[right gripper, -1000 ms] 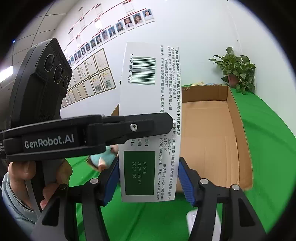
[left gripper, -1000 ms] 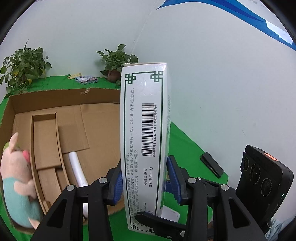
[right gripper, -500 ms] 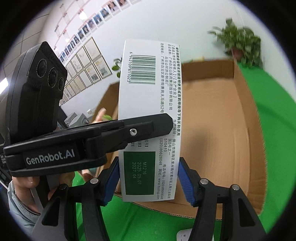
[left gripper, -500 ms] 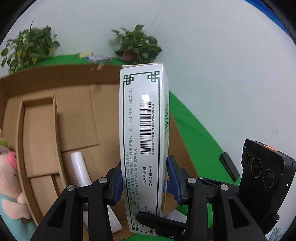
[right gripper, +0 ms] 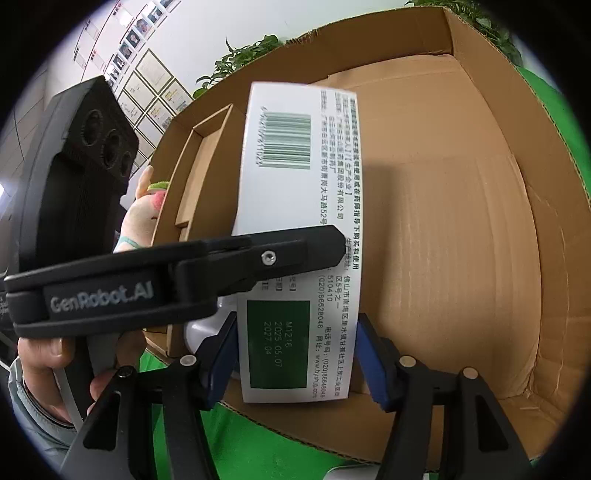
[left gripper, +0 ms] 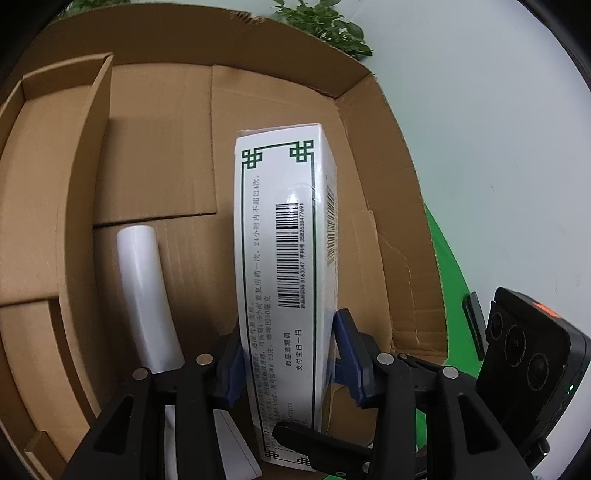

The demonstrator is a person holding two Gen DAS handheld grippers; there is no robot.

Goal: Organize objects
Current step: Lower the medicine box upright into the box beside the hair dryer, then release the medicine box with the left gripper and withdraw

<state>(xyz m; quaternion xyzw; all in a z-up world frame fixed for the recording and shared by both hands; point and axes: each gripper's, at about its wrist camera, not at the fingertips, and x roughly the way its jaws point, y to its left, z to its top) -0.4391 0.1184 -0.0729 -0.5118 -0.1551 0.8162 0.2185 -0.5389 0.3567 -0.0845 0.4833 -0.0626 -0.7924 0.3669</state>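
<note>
A white medicine box [left gripper: 284, 266] with green trim and a barcode is held by both grippers over the open cardboard box [left gripper: 159, 147]. My left gripper [left gripper: 288, 354] is shut on the medicine box's lower part, blue pads against its sides. My right gripper [right gripper: 295, 354] is shut on the same medicine box [right gripper: 295, 184] from another side. The left gripper's black finger [right gripper: 258, 254] crosses the medicine box in the right wrist view. A white roll [left gripper: 146, 291] lies on the cardboard box's floor, left of the medicine box.
The cardboard box has a cardboard divider [left gripper: 79, 192] on its left side. A pink plush pig [right gripper: 142, 214] sits outside the box's left wall. Green cloth [right gripper: 258, 439] covers the table. Potted plants [left gripper: 325, 22] stand behind the box. A white packet [left gripper: 225, 443] lies under the left gripper.
Both grippers have carried the medicine box forward and down over the cardboard box. The box interior now fills both views.
</note>
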